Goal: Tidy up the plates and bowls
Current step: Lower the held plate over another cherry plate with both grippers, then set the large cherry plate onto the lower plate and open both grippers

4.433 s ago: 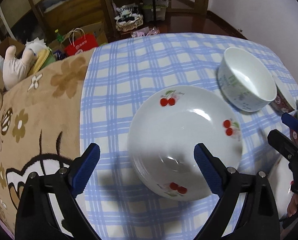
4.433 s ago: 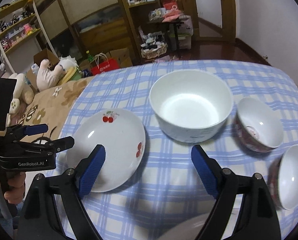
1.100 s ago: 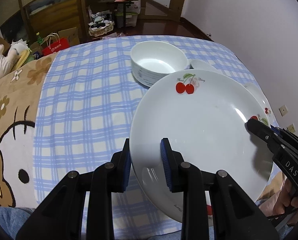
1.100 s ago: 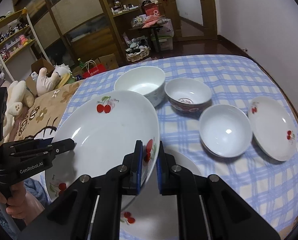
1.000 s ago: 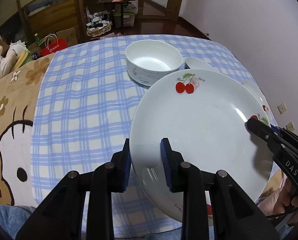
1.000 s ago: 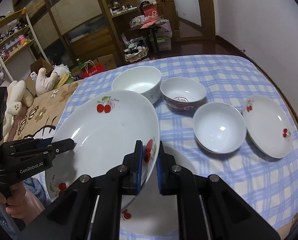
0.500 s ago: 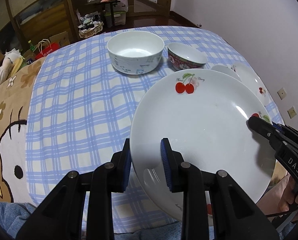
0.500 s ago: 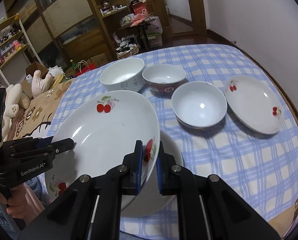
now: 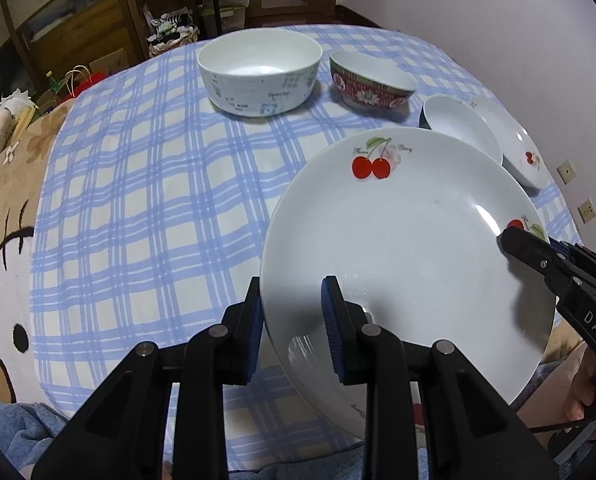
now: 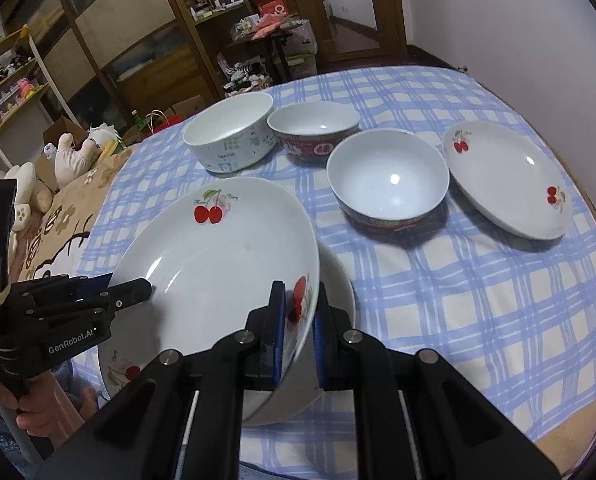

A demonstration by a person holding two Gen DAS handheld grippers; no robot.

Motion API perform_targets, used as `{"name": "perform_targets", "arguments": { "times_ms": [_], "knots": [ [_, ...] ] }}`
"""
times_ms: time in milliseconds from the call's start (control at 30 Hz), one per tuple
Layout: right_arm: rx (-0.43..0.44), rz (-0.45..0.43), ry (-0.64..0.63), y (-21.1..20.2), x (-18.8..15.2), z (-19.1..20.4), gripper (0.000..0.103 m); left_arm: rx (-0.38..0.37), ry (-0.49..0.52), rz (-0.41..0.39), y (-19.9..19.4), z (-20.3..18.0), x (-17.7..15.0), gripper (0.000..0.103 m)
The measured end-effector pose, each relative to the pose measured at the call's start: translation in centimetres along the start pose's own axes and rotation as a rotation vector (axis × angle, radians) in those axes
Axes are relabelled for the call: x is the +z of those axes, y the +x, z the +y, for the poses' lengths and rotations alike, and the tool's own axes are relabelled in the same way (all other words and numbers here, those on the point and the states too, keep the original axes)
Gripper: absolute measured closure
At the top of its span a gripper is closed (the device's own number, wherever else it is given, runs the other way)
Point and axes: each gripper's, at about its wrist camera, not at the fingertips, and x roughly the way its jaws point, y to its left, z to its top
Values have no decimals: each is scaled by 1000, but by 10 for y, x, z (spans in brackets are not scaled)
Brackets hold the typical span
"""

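Left gripper [image 9: 293, 322] pinches the cherry plate's [image 9: 402, 240] near rim, right gripper [image 10: 298, 330] clamps its opposite edge. It hangs tilted above a second plate [image 10: 336, 280], mostly hidden. Beyond, the white bowl [image 9: 464, 126] is half covered.

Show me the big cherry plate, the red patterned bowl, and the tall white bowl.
big cherry plate [image 10: 217, 264], right wrist view, bare inner well.
red patterned bowl [image 9: 372, 90], left wrist view, outer red wall.
tall white bowl [image 10: 227, 122], right wrist view, inside wall.
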Motion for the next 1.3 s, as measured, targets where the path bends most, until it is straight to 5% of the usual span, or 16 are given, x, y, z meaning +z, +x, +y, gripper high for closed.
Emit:
{"name": "perform_targets", "arguments": {
  "times_ms": [1300],
  "knots": [
    [-19, 109, 61, 41, -10, -19, 89, -12, 29, 94, 39, 0, -2, 76]
  ]
}}
